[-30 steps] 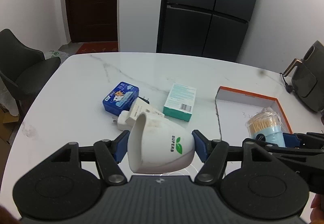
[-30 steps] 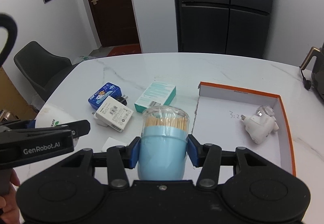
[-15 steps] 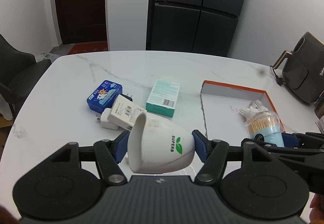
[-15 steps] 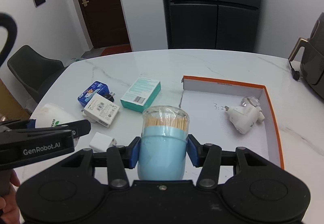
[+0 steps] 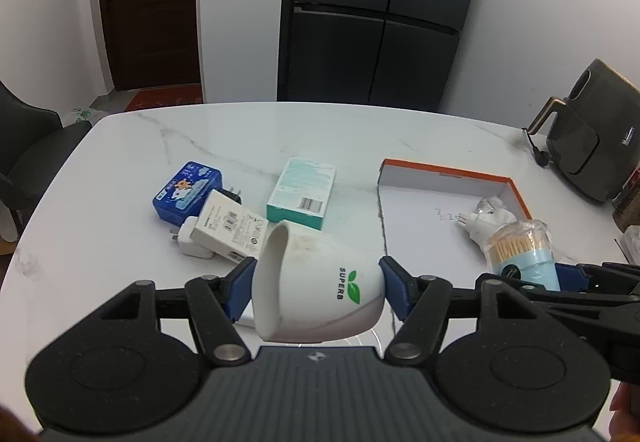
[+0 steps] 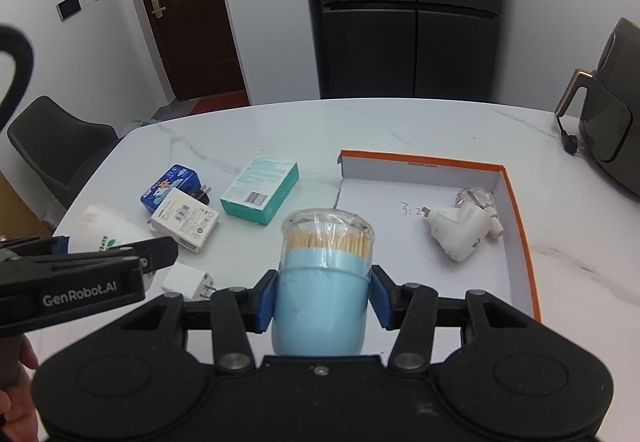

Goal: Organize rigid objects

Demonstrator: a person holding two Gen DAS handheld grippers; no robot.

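My left gripper (image 5: 316,288) is shut on a white cup (image 5: 312,282) with a green leaf logo, tilted with its mouth up and to the left. My right gripper (image 6: 322,296) is shut on a light blue toothpick jar (image 6: 322,274) with a clear top, held upright. Both hang above the near side of the white marble table (image 5: 224,130). An orange-rimmed box lid (image 6: 516,202) lies ahead on the right and holds a white plug adapter (image 6: 460,228). The jar (image 5: 522,254) and the cup (image 6: 104,230) each show in the other wrist view.
On the table left of the lid lie a teal box (image 5: 302,192), a blue box (image 5: 186,194), a white labelled box (image 5: 232,228) and a white charger (image 6: 188,280). A dark air fryer (image 5: 592,162) stands at the far right; a dark chair (image 6: 56,146) sits at the left.
Both grippers have shifted to the right with their loads still held; the table objects slide left in both views and the box lid comes further into view.
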